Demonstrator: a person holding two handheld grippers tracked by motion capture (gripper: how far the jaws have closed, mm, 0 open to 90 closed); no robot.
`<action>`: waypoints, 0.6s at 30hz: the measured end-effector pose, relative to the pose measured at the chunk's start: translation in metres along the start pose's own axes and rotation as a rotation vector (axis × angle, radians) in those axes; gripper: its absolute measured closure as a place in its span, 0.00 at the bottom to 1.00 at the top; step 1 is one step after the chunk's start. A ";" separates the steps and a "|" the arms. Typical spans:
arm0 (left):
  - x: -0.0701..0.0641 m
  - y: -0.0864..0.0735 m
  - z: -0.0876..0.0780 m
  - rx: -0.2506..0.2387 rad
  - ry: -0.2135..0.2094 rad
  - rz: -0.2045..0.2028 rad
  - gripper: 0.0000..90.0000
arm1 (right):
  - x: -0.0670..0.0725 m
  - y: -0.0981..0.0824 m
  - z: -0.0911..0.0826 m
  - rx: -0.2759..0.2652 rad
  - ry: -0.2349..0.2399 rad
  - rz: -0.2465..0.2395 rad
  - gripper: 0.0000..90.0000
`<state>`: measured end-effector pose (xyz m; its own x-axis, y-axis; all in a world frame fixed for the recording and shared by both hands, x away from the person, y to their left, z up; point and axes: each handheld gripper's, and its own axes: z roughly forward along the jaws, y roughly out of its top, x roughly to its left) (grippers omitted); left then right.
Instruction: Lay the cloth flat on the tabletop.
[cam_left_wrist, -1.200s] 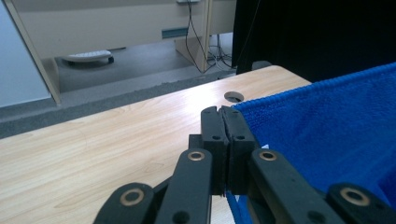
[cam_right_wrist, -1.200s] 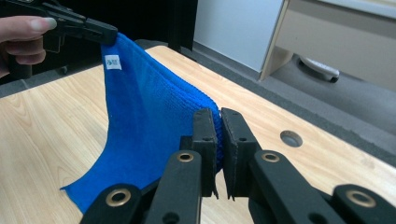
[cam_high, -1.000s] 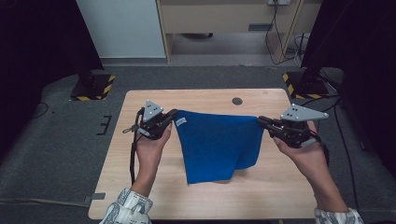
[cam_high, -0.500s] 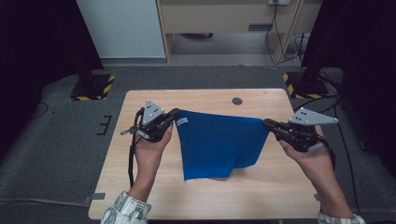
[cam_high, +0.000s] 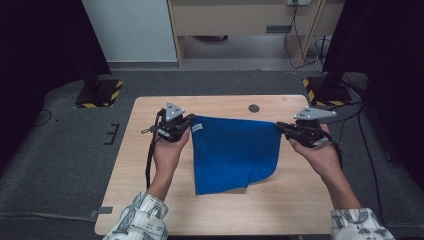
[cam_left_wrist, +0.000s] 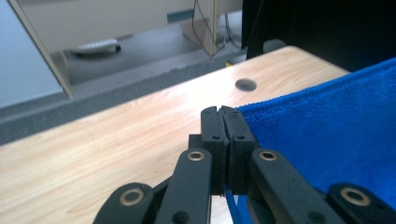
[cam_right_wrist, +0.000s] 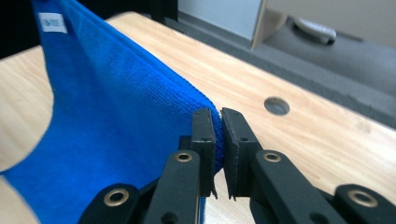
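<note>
Cloth (cam_high: 234, 152) is soft, light and limp: you grasp its two top corners, left gripper (cam_high: 189, 123) and right gripper (cam_high: 278, 126) both clenched on it, lower edge resting on the bench (cam_high: 130, 165); hold by the corners

Bright blue cloth (cam_high: 234, 150) is stretched taut along its top edge (small white tag at one corner), lower part draping onto the bench (cam_high: 280, 210).
</note>
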<state>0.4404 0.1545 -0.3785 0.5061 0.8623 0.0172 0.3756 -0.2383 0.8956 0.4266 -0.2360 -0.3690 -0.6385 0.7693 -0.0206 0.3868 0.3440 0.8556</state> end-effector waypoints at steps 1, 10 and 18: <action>0.002 -0.002 0.005 0.012 0.004 -0.002 0.98 | -0.003 -0.002 0.007 0.010 -0.002 0.010 0.93; 0.012 -0.016 0.038 0.060 0.020 -0.011 0.98 | -0.019 -0.020 0.056 0.094 -0.030 0.028 0.93; 0.018 -0.027 0.064 0.101 0.022 -0.018 0.98 | -0.029 -0.034 0.085 0.150 -0.053 0.069 0.94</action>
<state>0.4891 0.1478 -0.4313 0.4821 0.8760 0.0121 0.4615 -0.2656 0.8464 0.4887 -0.2245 -0.4413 -0.5727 0.8198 0.0053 0.5259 0.3625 0.7694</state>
